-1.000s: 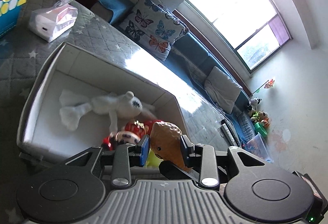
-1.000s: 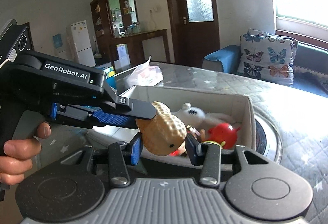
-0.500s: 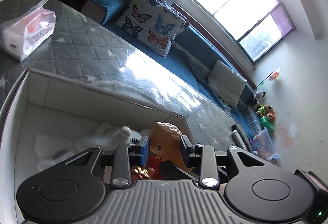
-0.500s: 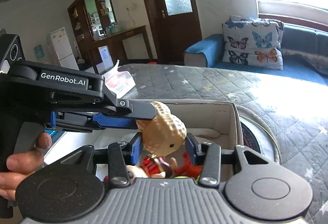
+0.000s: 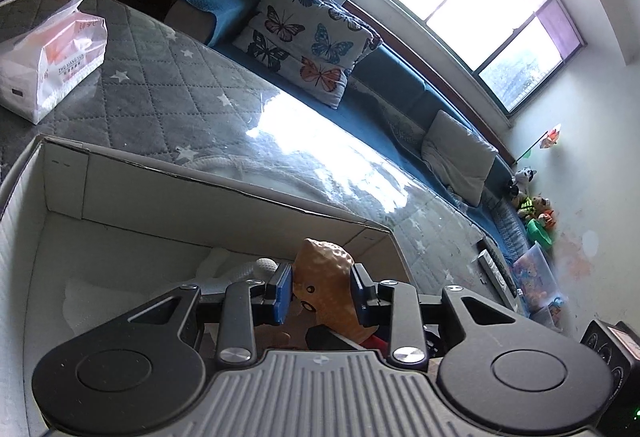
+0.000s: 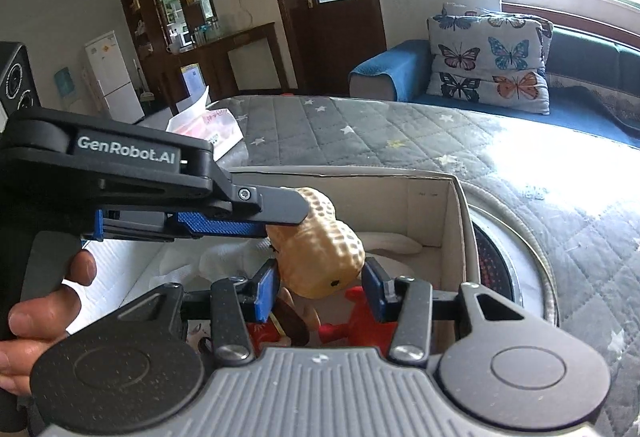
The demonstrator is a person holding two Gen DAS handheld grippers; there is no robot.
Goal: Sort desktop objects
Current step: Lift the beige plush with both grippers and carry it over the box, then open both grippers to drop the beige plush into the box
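Observation:
A tan peanut-shaped toy [image 5: 325, 279] with a small face is held over the open white cardboard box [image 5: 168, 193]. My left gripper [image 5: 320, 291] is shut on its upper end. In the right wrist view the left gripper [image 6: 280, 219] reaches in from the left and holds the peanut toy [image 6: 324, 249]. My right gripper [image 6: 320, 287] has its blue pads on both sides of the toy's lower end, touching or nearly so. A white plush toy [image 5: 236, 269] and red toys [image 6: 352, 317] lie in the box [image 6: 448, 229] below.
A pack of tissues [image 5: 52, 57] lies on the grey quilted tabletop [image 5: 168, 89] beyond the box. A round mat [image 6: 508, 257] lies right of the box. A blue sofa with butterfly cushions [image 6: 492, 69] stands behind the table.
Both grippers, with the peanut toy between them, have moved forward and lower over the box. The box's inside now fills more of both views.

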